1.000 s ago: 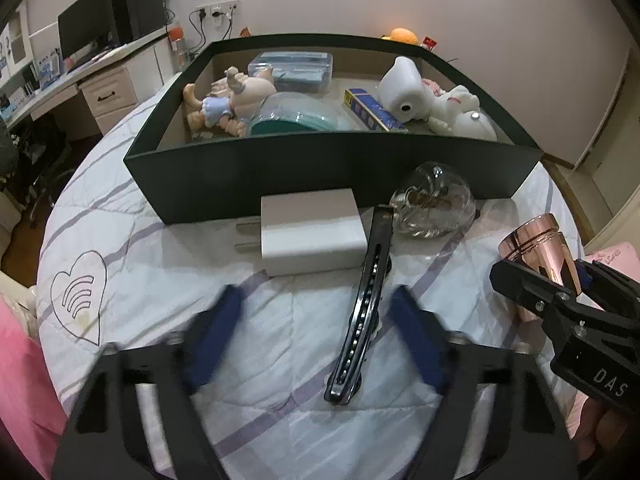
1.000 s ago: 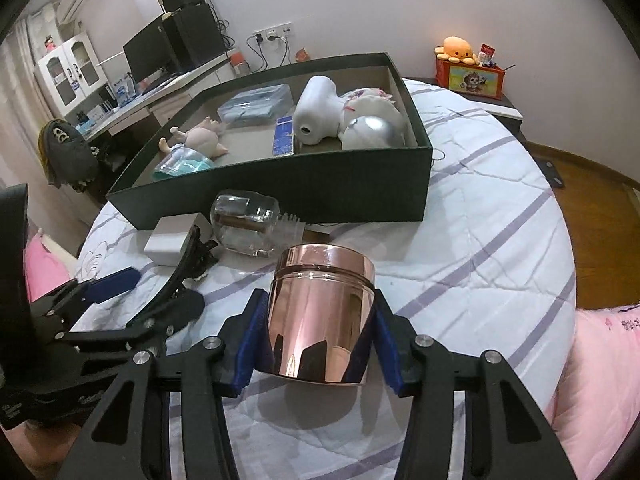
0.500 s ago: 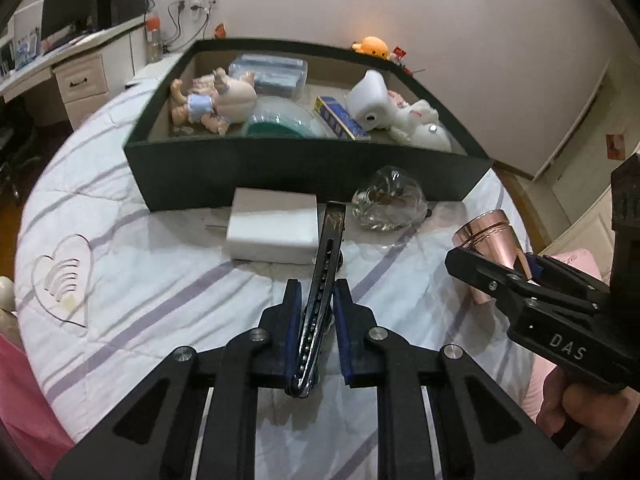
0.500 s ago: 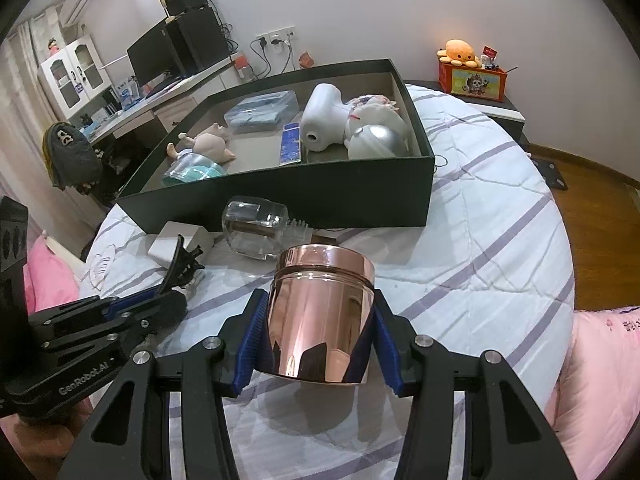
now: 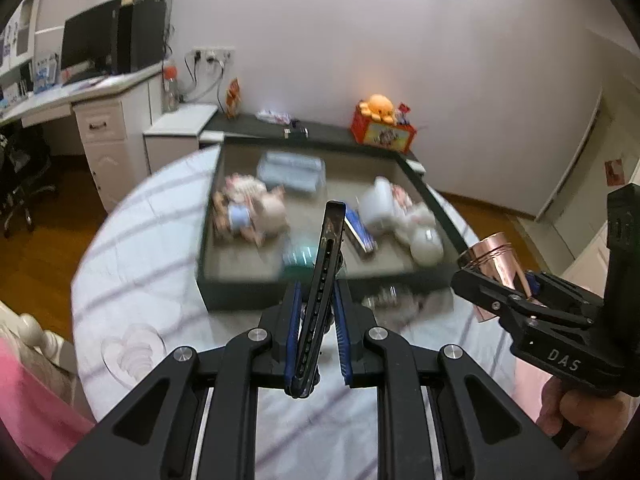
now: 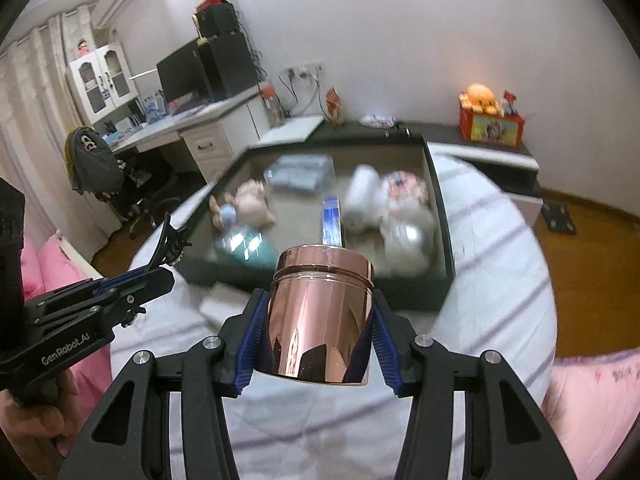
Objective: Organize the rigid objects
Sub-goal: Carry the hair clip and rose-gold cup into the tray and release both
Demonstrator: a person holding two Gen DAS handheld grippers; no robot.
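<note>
orange octopus plush [image 5: 376,107], monitor [image 5: 86,42], desk [image 5: 60,98]

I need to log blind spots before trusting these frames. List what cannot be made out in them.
- Items inside the dark box: motion-blurred in both wrist views, so details are unreadable.
- Clear glass object in front of the box: left wrist view, blurred, partly hidden by the left gripper.
- Table under the copper canister: right wrist view, covered by the canister and right gripper.
- Black clip: lower end hidden between the jaws.
</note>
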